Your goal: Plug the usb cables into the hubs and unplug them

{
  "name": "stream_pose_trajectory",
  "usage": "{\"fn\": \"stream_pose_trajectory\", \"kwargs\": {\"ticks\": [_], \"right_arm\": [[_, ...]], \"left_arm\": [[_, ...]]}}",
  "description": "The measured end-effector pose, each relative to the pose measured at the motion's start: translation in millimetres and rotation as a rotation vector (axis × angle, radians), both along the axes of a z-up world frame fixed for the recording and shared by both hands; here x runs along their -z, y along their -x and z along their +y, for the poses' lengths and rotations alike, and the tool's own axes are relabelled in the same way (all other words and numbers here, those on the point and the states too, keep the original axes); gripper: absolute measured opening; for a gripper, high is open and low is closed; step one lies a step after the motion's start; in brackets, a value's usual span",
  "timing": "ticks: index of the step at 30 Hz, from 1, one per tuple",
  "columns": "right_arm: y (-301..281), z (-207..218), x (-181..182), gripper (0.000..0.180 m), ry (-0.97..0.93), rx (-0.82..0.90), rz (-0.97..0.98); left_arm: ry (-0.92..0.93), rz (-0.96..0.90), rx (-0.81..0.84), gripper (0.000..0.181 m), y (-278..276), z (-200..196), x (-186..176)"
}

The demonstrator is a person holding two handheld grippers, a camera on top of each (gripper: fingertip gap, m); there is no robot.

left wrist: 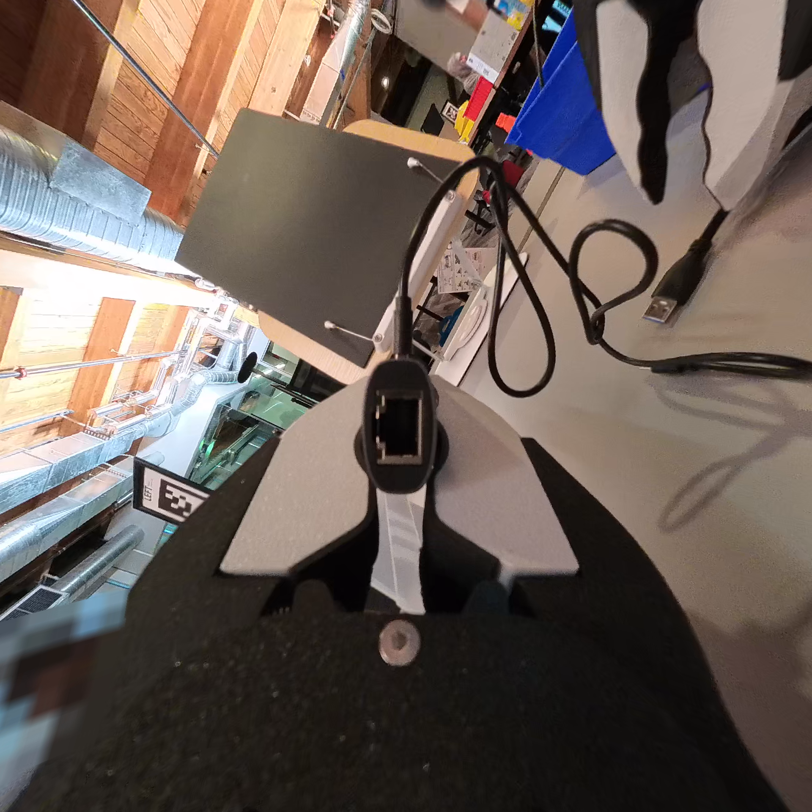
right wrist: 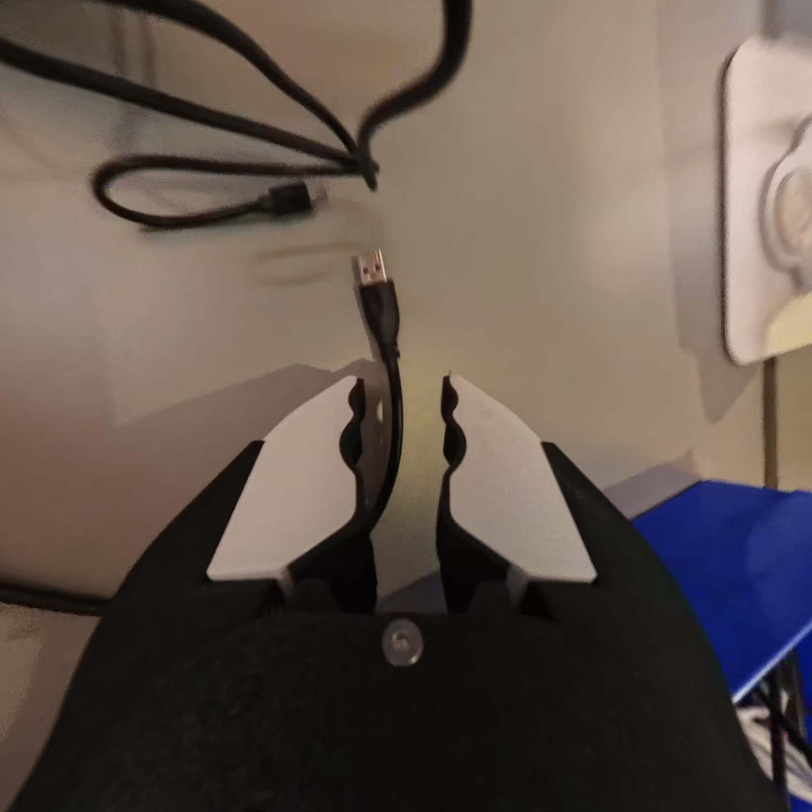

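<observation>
Between my left tongs [left wrist: 397, 433], clamped on the hub [left wrist: 399, 428], and my spread-open right tongs [right wrist: 402, 386], the loose USB plug [right wrist: 373, 274] at twelve o'clock wants gripping, then aligning.

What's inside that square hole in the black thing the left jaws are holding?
The hub shows a metal-edged socket with nothing plugged in; deeper inside it is too dark to see. The left gripper covers the hub's sides.

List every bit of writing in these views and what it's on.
Marker tag beside the left claw gripping the hub: a printed word, which I won't quote.
Illustrated leaflet: too small to read.
Labels on the far boxes: too small to read.
Right wrist view: none.
</observation>
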State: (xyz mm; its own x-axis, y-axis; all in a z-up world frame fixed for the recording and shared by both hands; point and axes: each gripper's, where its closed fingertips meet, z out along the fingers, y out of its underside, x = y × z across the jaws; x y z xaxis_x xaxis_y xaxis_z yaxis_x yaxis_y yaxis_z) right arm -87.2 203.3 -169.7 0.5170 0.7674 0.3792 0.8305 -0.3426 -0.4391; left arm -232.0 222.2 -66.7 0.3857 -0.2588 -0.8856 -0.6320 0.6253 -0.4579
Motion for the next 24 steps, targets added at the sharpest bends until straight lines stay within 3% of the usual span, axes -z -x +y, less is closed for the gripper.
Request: {"fn": "stream_pose_trajectory", "kwargs": {"ticks": [3,10,16,20,24], "right_arm": [[11.5,6.2,-18.1,0.033,-0.159,-0.042,0.095],[-19.8,-14.2,-12.7,0.036,-0.185,0.309,0.16],[-51.0,-74.4,13.8,0.032,0.01,0.655,0.541],[-55.9,-72.4,20.6,0.031,-0.013,0.687,0.493],[-53.5,-69.2,25.6,0.006,0.011,0.667,0.47]], "left_arm": [[0.018,-0.008,-0.013,0.017,6.5,4.8,2.5],[0.058,-0.04,-0.028,0.017,18.7,12.7,2.8],[0.096,-0.036,-0.007,0.017,16.6,10.6,11.2],[0.112,-0.034,0.014,0.017,9.4,10.0,13.3],[0.099,-0.029,0.035,0.017,2.5,6.5,10.3]]}}
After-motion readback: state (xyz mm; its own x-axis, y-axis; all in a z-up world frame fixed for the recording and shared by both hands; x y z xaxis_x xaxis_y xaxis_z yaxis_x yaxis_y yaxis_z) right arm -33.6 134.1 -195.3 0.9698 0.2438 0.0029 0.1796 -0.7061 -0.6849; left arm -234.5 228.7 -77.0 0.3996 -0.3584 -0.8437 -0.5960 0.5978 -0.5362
